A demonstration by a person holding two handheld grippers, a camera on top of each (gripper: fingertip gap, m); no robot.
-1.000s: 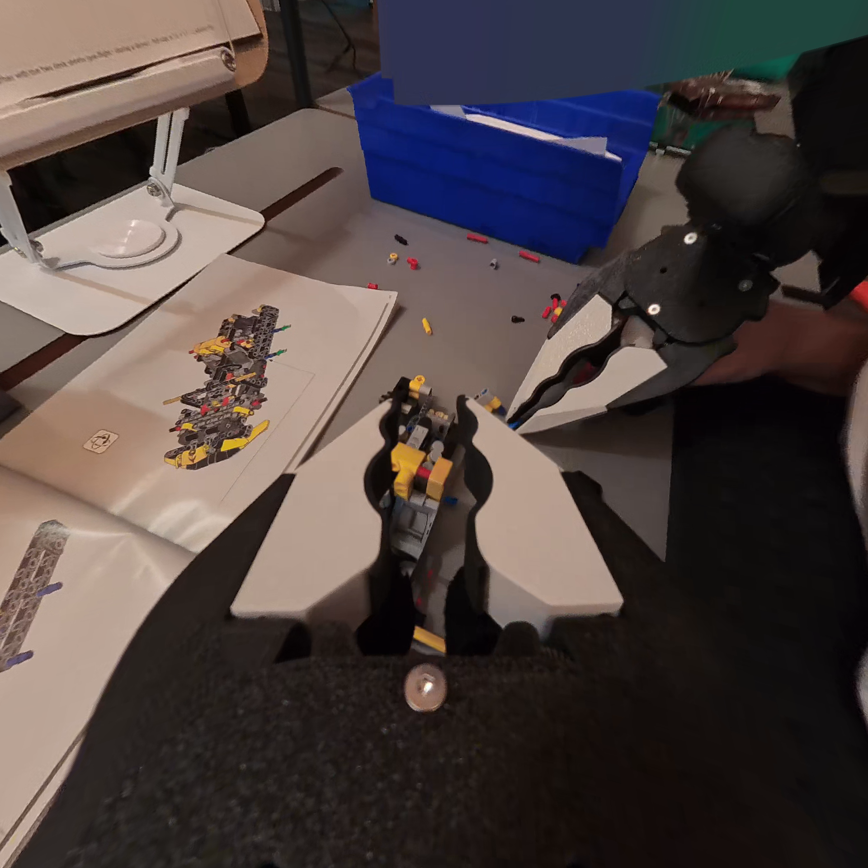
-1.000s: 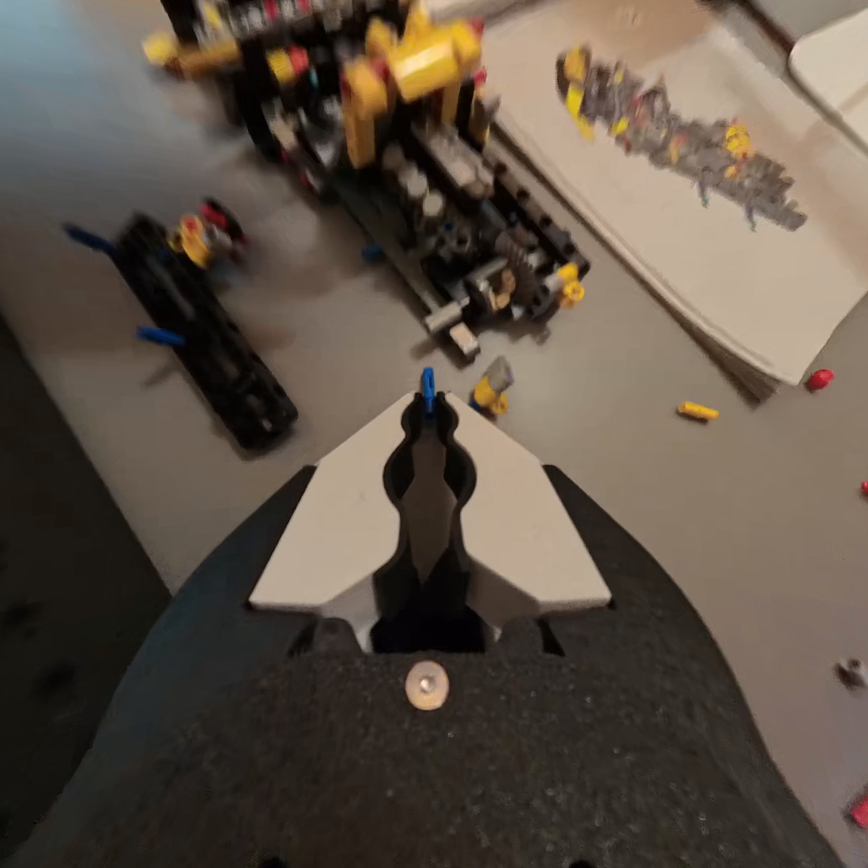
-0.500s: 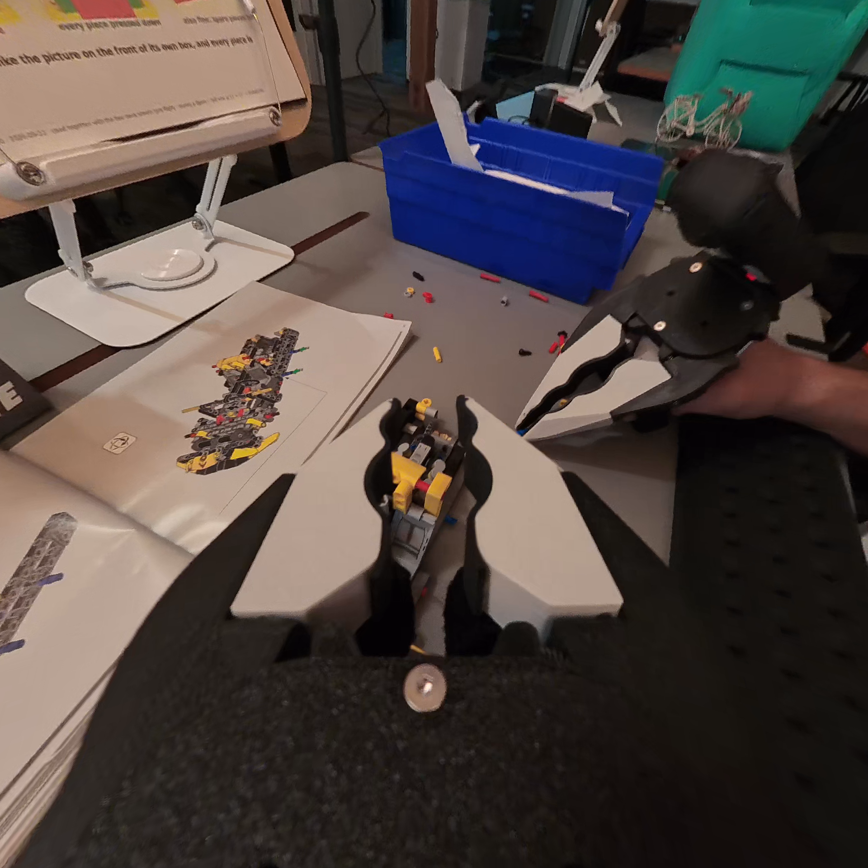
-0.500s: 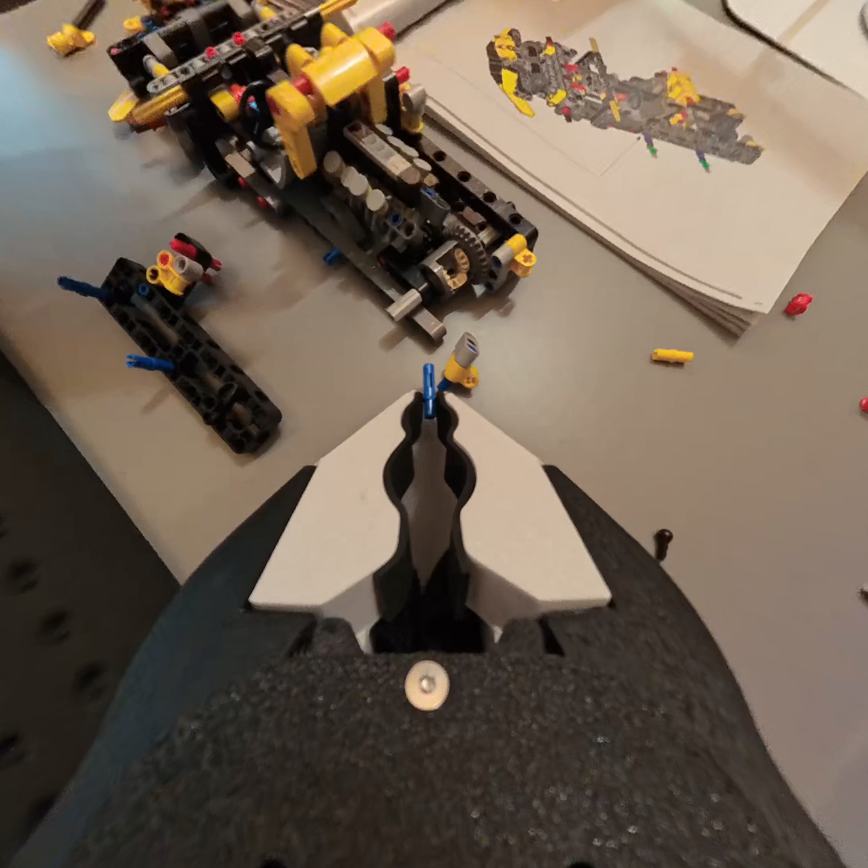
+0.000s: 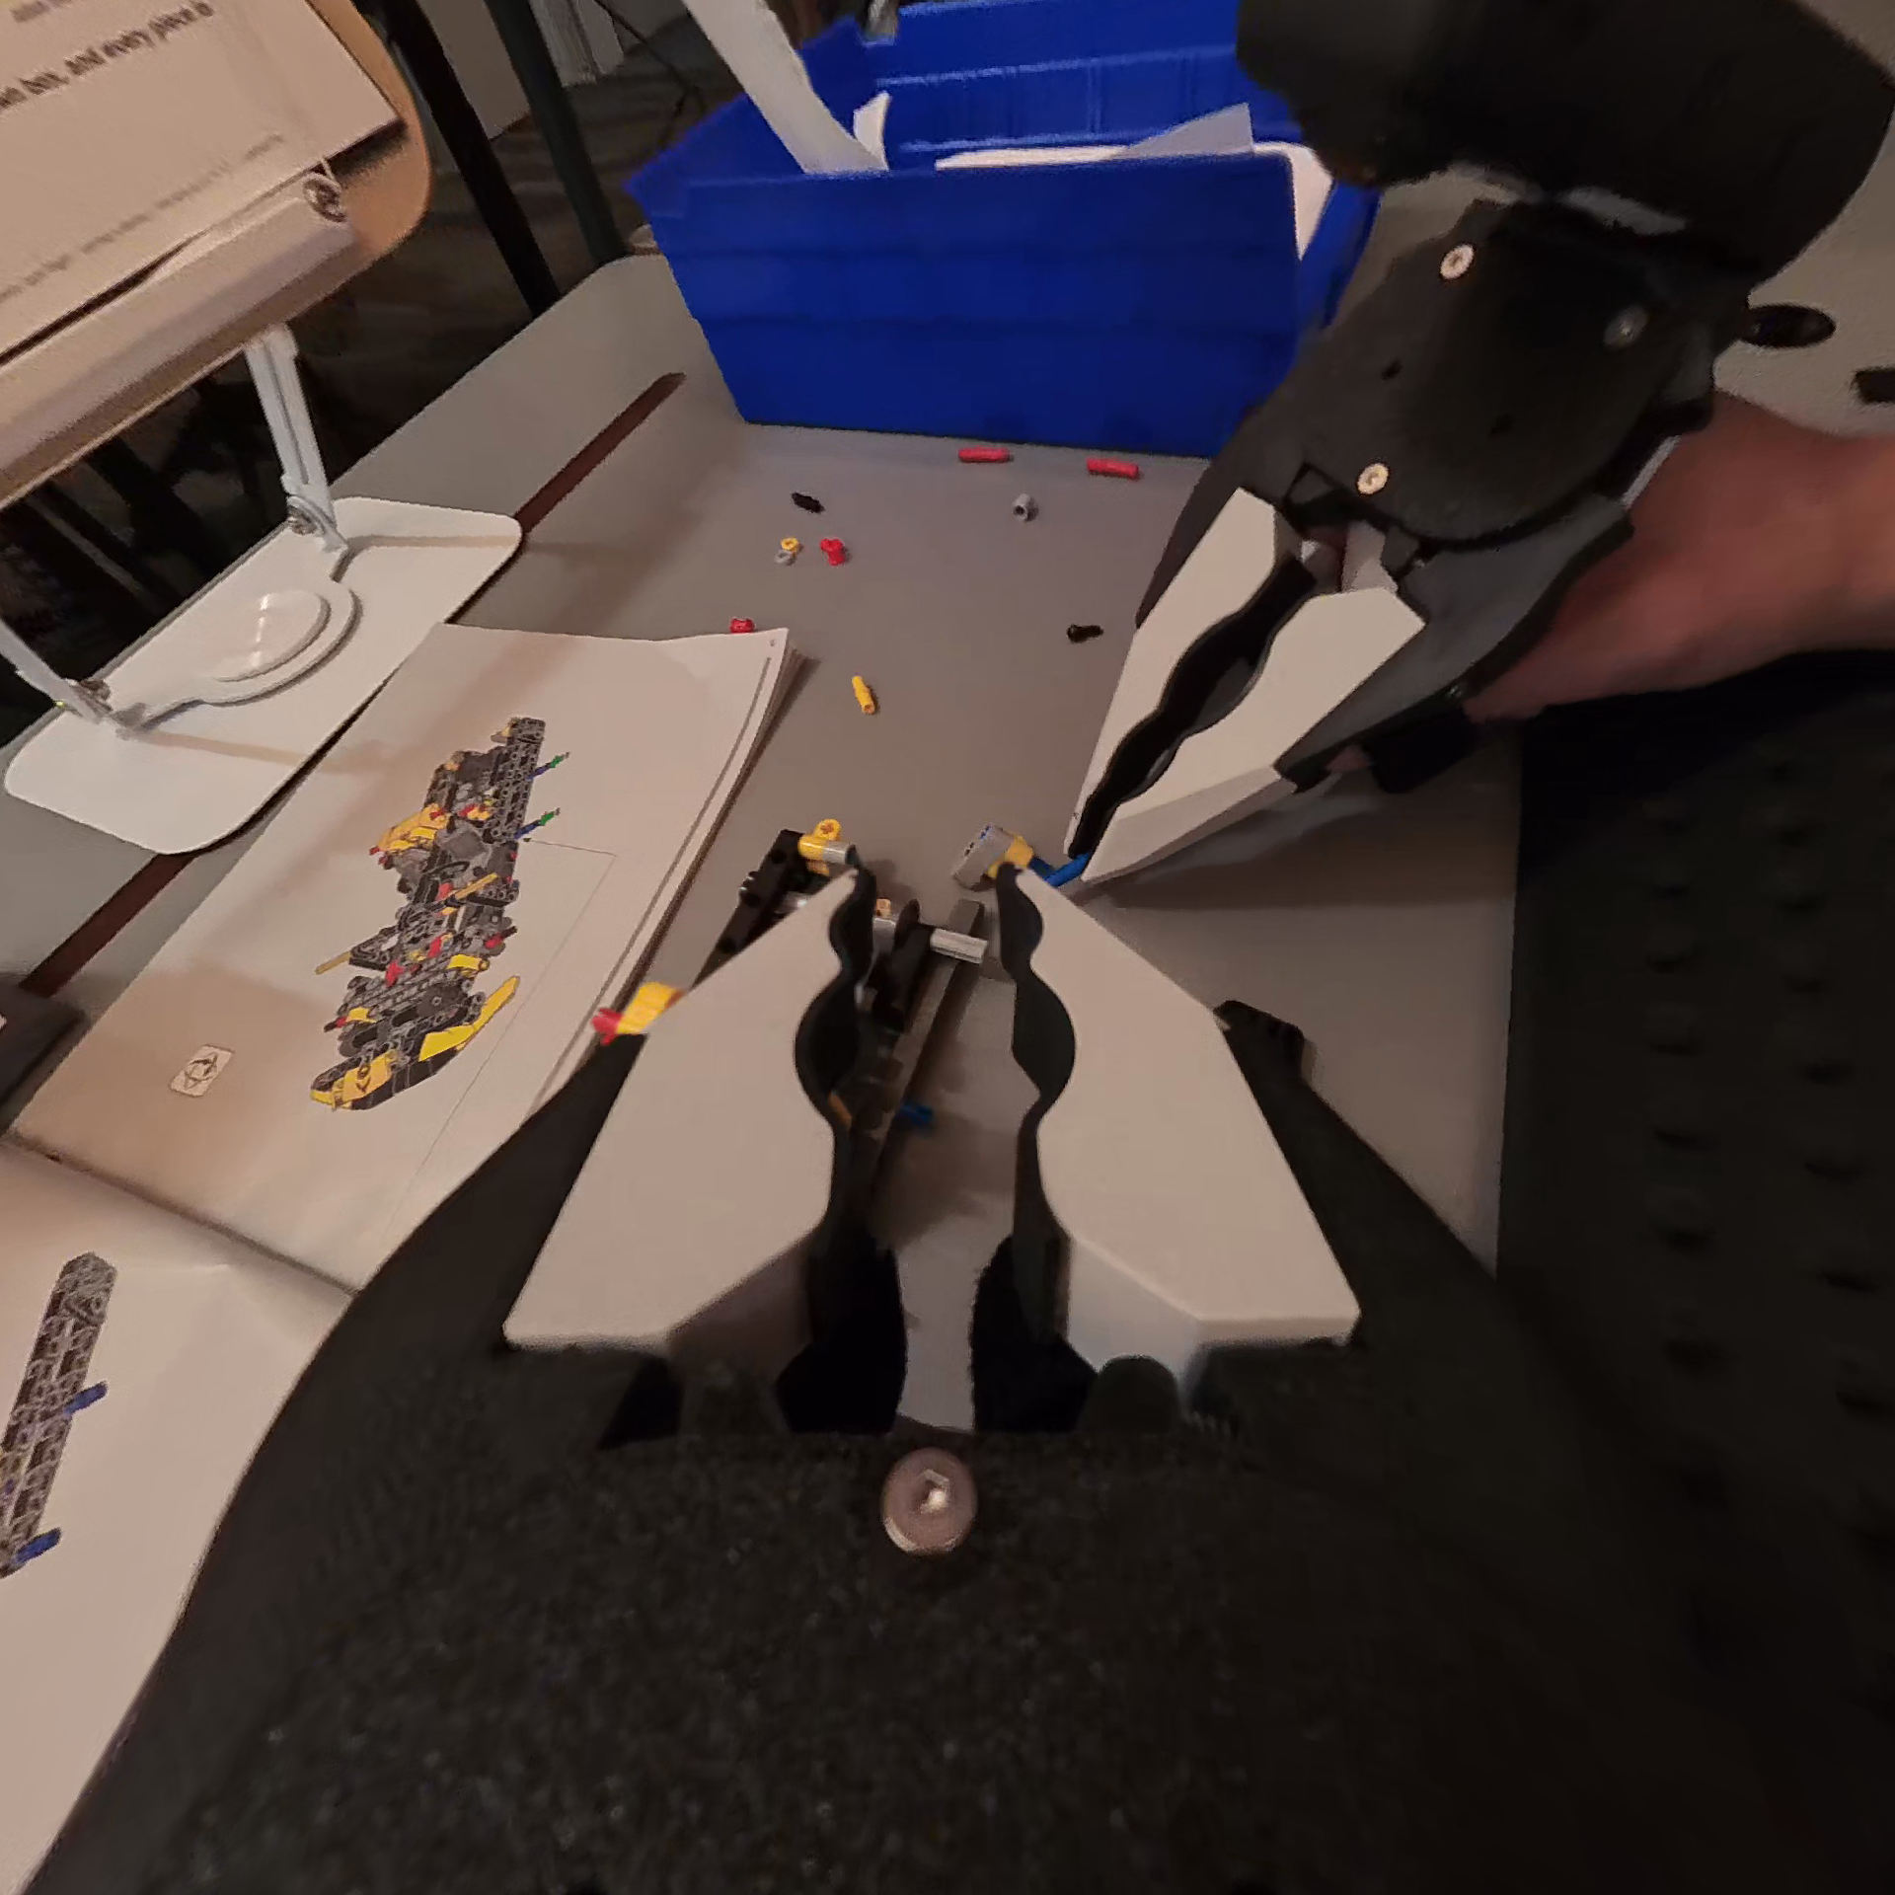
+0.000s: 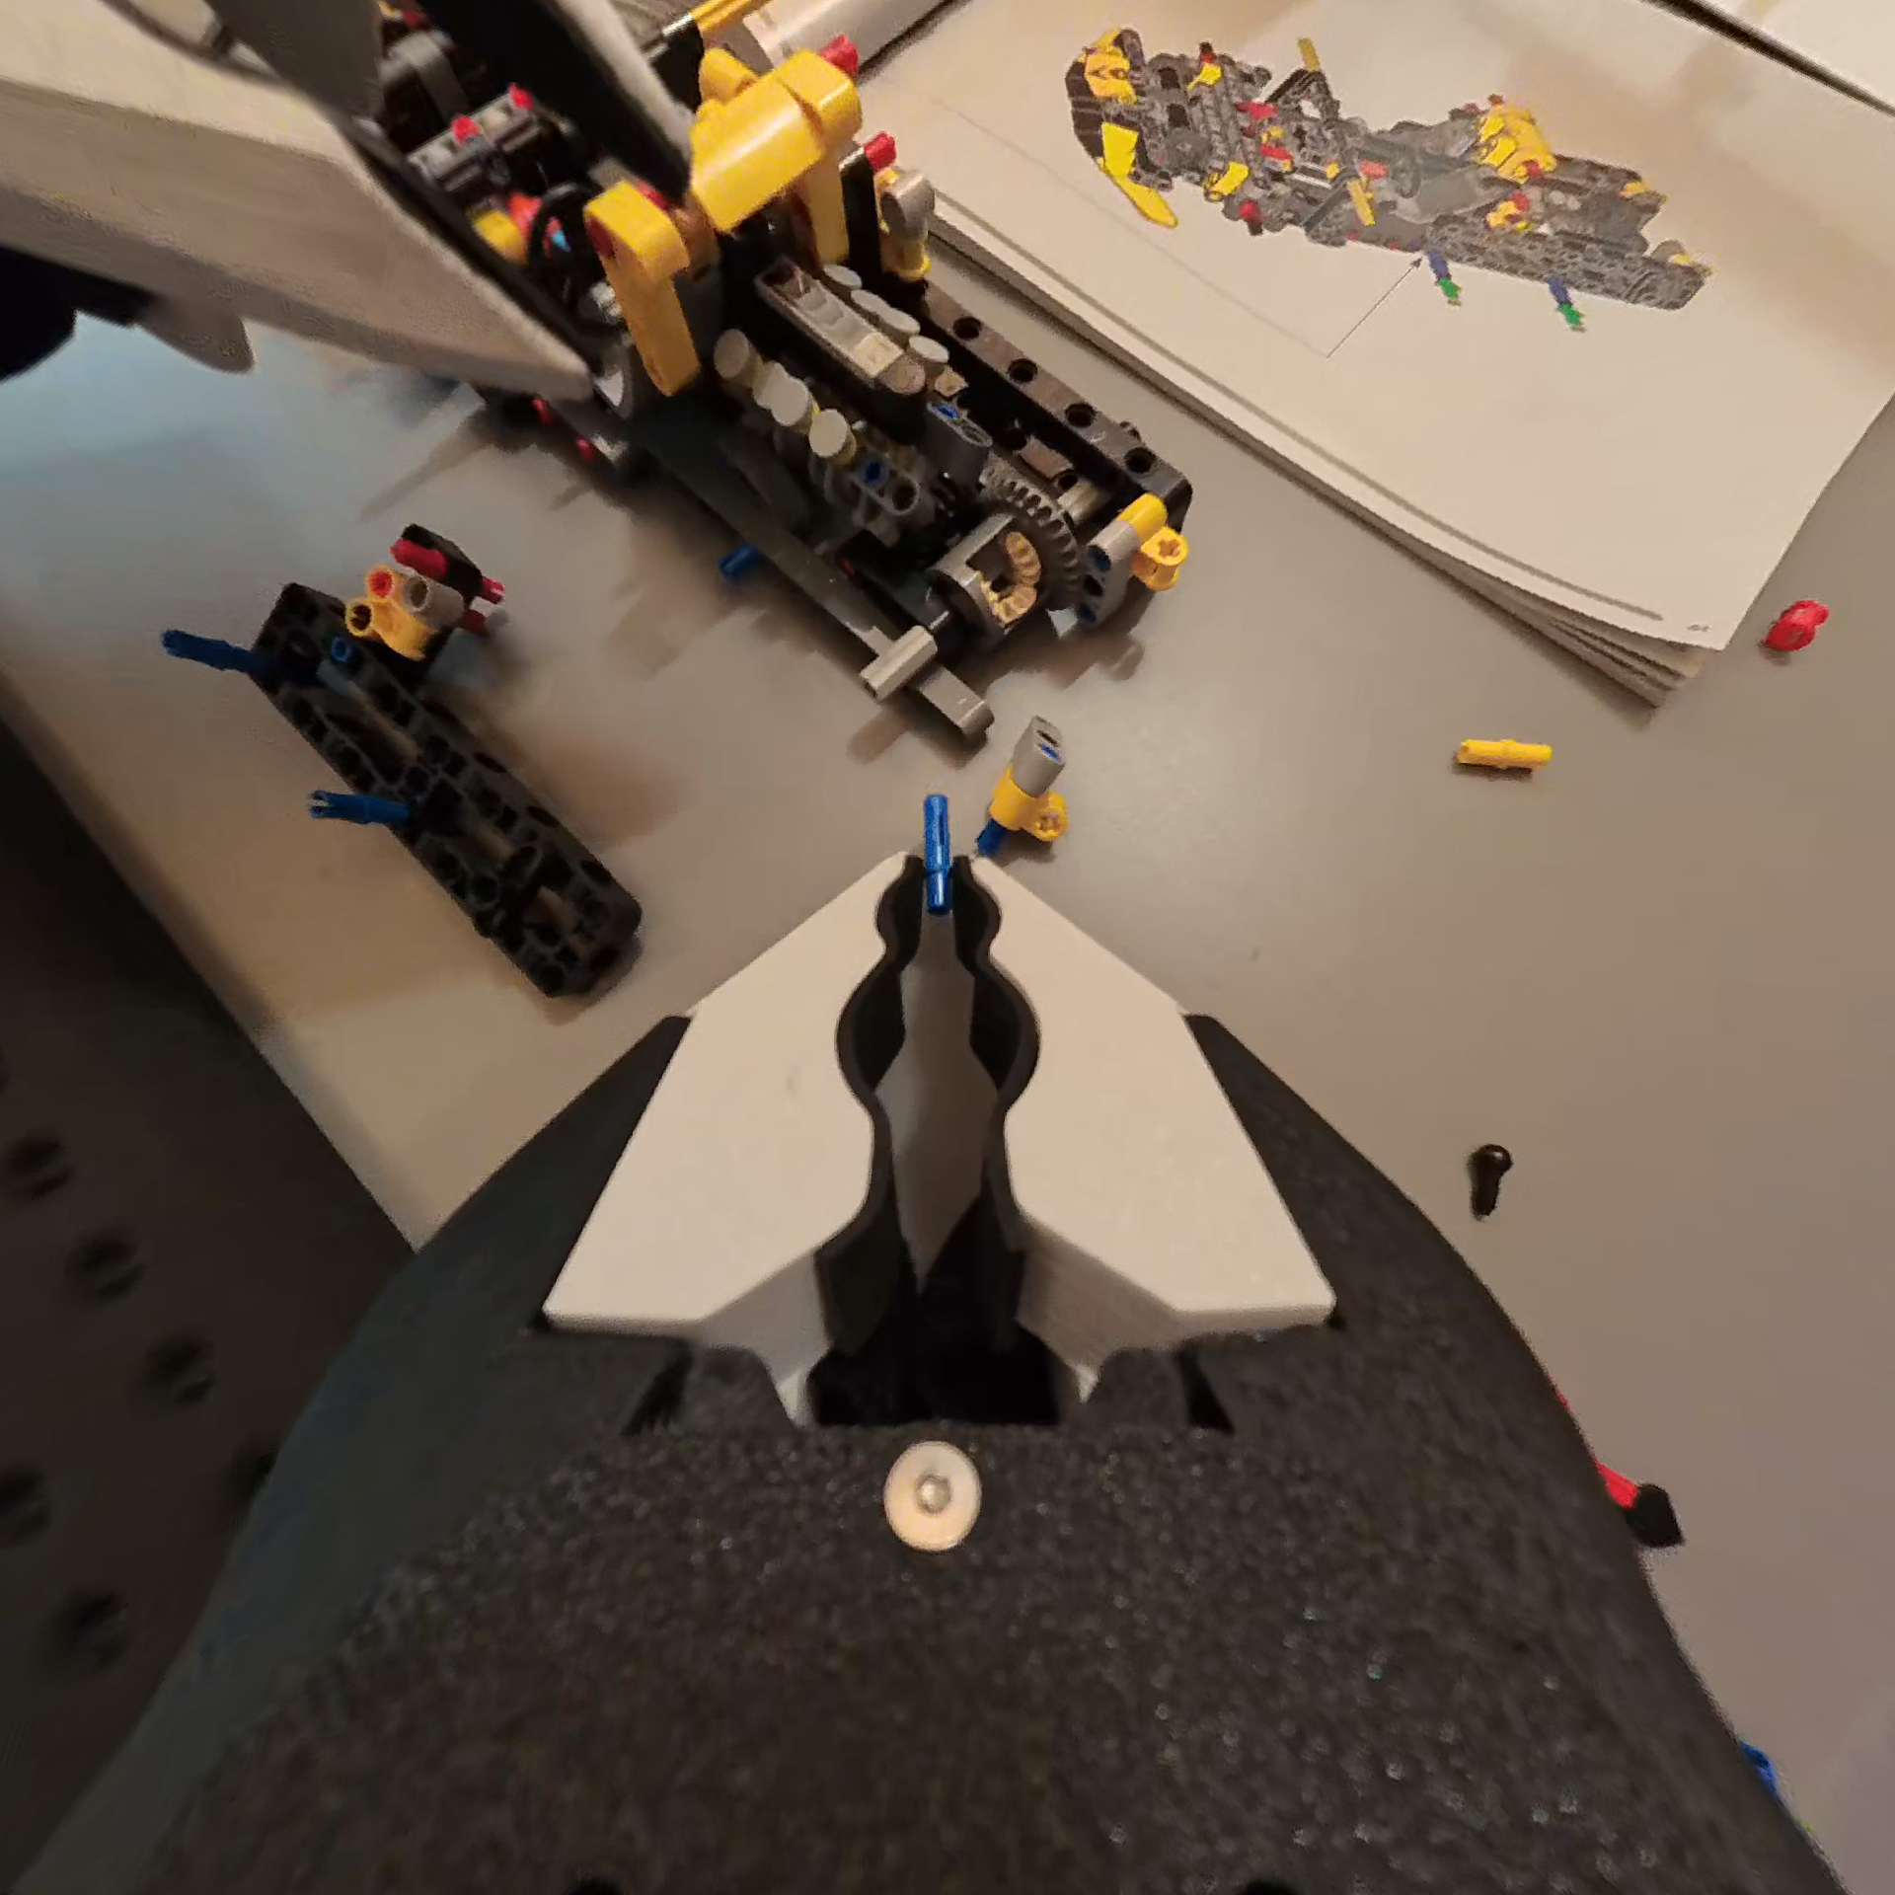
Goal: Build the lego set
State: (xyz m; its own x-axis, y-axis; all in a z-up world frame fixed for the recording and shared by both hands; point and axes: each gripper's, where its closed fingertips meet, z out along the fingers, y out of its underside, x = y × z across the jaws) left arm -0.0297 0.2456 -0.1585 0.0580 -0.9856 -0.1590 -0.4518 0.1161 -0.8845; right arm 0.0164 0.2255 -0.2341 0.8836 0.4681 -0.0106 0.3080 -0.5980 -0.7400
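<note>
Lego model (image 6: 861, 410), black frame with yellow beams and grey gears, sits upper centre in the right wrist view, its rear end tucked under the left gripper's pale finger (image 6: 308, 236) coming in from the upper left. Over on the left of that frame, a flat black perforated plate (image 6: 441, 790) lies on the grey table (image 6: 1333, 974), blue pins sticking out of its side and a small yellow, red and grey cluster perched on its far end. Centre frame, the right gripper (image 6: 938, 872) is nearly closed, pinching a small blue pin (image 6: 935, 851) upright at its very tips. Just beside it to the right, a yellow-and-grey connector piece (image 6: 1031, 790) lies on the table. Further right, a loose yellow pin (image 6: 1502, 754), and upper right the open instruction booklet (image 6: 1436, 410) with a red piece (image 6: 1795, 626) off its corner.

Switch to the left wrist view: white stand base (image 5: 256, 667) at the left edge, booklet pages spread below it. Centre, the left gripper (image 5: 928, 882) is parted, its fingers straddling the front of the model, though whether they press on it I cannot tell. Blue bin (image 5: 974, 277) sits top centre with scattered small pieces in front. Right side, the other gripper angles down, tips low by the connector.
</note>
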